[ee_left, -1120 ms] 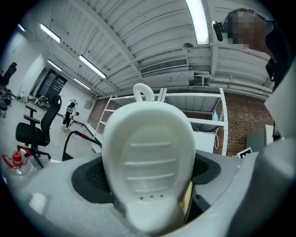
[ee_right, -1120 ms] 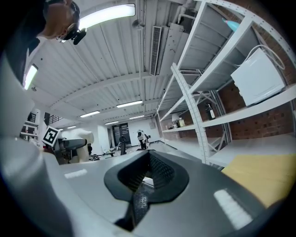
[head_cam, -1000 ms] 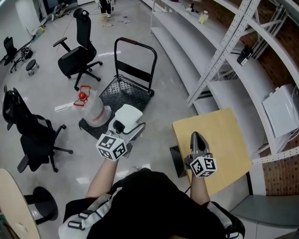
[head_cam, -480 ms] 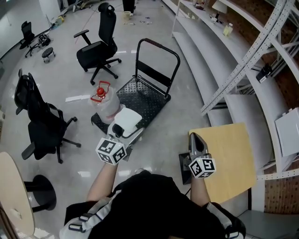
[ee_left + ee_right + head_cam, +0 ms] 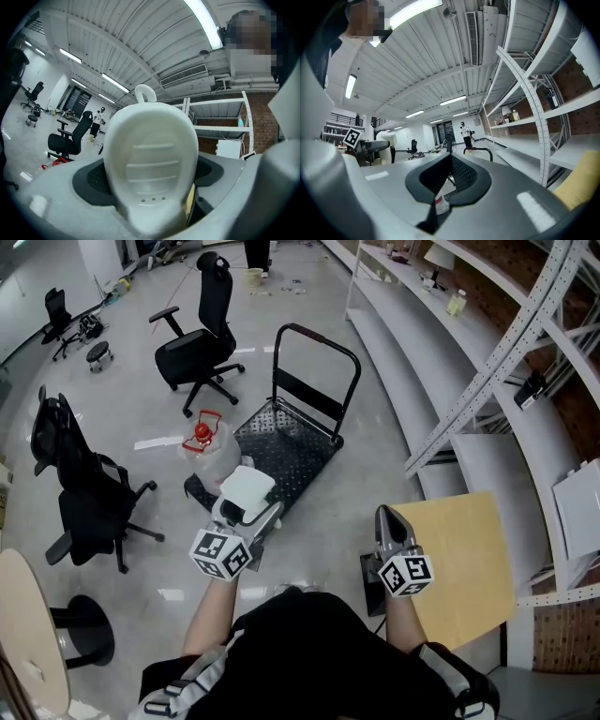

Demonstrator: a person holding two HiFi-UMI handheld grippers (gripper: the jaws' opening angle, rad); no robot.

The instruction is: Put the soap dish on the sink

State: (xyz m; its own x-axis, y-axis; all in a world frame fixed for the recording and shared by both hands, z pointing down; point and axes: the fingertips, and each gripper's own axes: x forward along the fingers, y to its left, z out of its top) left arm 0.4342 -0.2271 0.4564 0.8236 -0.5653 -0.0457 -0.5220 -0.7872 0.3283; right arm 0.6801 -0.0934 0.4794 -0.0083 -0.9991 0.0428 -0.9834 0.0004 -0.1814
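Note:
The white oval soap dish [image 5: 246,490] with ribs and small drain holes is gripped by my left gripper [image 5: 246,507], which holds it level over the floor. In the left gripper view the soap dish [image 5: 150,159] fills the middle, and the left gripper [image 5: 150,180] has its dark pads pressed on both sides of it. My right gripper [image 5: 385,517] hovers at the near left corner of the yellow tabletop [image 5: 459,559], jaws together with nothing in them. The right gripper [image 5: 443,180] points along the shelving aisle. No sink shows in any view.
A black platform cart [image 5: 291,442] stands ahead on the floor, with a clear water jug [image 5: 202,448] with a red cap beside it. Office chairs [image 5: 202,334] [image 5: 80,493] stand at left. Long white shelves [image 5: 422,352] run along the right. A round table edge [image 5: 28,634] is at near left.
The head view has swung, so the cart and chairs sit further right. Both grippers shifted slightly left with the turn. The soap dish stays in the left gripper.

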